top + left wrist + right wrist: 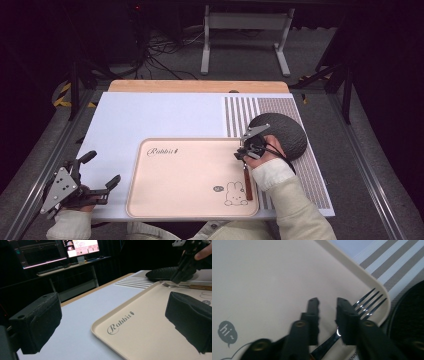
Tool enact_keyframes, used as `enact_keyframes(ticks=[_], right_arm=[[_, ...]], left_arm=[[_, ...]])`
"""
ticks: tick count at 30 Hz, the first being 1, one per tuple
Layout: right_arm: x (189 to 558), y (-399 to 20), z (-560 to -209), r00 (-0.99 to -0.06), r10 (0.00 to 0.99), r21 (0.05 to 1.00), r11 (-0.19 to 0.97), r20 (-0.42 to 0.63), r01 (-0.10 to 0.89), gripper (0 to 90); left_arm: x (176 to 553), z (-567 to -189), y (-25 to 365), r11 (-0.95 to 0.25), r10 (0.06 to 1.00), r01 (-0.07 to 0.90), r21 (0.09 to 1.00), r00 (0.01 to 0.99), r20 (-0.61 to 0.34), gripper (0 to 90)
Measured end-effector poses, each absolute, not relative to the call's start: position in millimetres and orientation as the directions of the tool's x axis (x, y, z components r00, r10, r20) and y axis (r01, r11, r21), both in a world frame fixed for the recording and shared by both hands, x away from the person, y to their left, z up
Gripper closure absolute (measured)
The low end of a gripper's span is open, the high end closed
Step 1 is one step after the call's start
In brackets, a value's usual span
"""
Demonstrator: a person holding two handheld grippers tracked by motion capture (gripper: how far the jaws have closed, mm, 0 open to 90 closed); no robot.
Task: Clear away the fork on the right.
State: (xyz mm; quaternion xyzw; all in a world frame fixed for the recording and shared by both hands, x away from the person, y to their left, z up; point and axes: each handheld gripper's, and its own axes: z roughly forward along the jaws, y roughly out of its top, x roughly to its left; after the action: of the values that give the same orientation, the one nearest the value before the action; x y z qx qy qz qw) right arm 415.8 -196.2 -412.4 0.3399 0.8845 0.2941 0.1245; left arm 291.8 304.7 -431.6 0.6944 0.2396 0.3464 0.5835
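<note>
High view shows us working at a white worktop (150,115) with a beige tray (190,175) in the lower middle of the frame. Our right tool (242,153) sits at the tray's upper right corner, over a fork (247,182) that lies along the tray's right edge with its wooden handle toward the bottom of the frame. Just right of that tool a dark round woven mat (285,132) rests on a striped placemat (295,165).

Right gripper view looks down our right tool (327,305), whose jaws stand a little apart with nothing pressed between them. The fork (367,303) lies under the right jaw, its tines pointing to the upper right and ending at the tray's (262,277) rounded rim; its neck runs down between the jaws toward the bottom of the frame. We cannot tell whether the jaw touches the fork.

Our left tool (104,170) is at the lower left of the high view, off the tray's left edge, jaws wide apart and empty. Left gripper view shows those jaws far apart over the worktop (82,305) and the tray (140,322), with the fork (175,285) and the right tool (183,272) at the upper right of the frame.
</note>
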Motion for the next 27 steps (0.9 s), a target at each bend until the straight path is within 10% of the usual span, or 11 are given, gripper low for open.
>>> enact_keyframes(ticks=[6,27], right_arm=[[401.3,-211.2,-392.5,-0.744,0.661,0.718,0.566,-0.101,0.405,24.6],[364.0,-280.6,-378.8,-0.708,0.701,0.894,0.366,-0.082,0.260,8.8]], left_arm=[[291.9,-431.4,304.8,-0.206,0.736,-0.071,0.976,0.646,0.202,1.2],[293.3,-430.9,303.4,-0.209,0.733,-0.074,0.975,0.648,0.206,1.1]])
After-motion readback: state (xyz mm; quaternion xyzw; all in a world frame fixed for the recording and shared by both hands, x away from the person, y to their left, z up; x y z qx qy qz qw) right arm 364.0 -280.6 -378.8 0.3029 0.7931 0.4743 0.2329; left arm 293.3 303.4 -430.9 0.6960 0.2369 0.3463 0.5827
